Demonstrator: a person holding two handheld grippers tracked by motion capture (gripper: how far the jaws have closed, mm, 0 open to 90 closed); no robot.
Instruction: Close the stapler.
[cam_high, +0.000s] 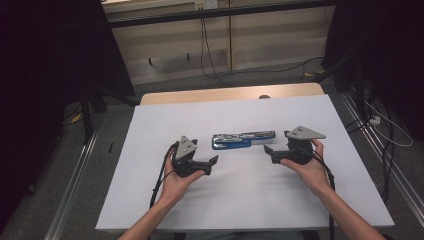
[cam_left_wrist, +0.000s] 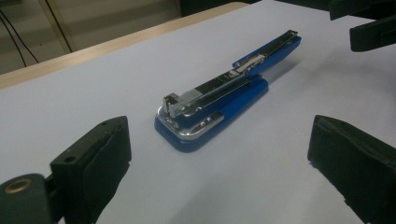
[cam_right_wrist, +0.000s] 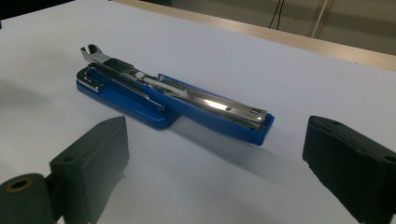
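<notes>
A blue stapler (cam_high: 243, 139) with a chrome magazine lies swung open flat in the middle of the white table top (cam_high: 235, 200). My left gripper (cam_high: 205, 152), held in a hand, hovers just left of the stapler and is open, nothing between its jaws. My right gripper (cam_high: 278, 143) sits just right of the stapler, also open and empty. In the left gripper view the stapler (cam_left_wrist: 219, 98) lies ahead of the open left gripper (cam_left_wrist: 219, 163), base end nearest. In the right gripper view the stapler (cam_right_wrist: 173, 98) lies ahead of the open right gripper (cam_right_wrist: 215, 163), its raised arm end nearest.
A wooden table edge (cam_high: 230, 93) shows beyond the white top. Cables (cam_high: 210, 60) run over the floor behind it. Black curtains hang left and right, and metal rails (cam_high: 75, 170) flank the table. The other gripper's jaws (cam_left_wrist: 373, 28) show at the top right of the left gripper view.
</notes>
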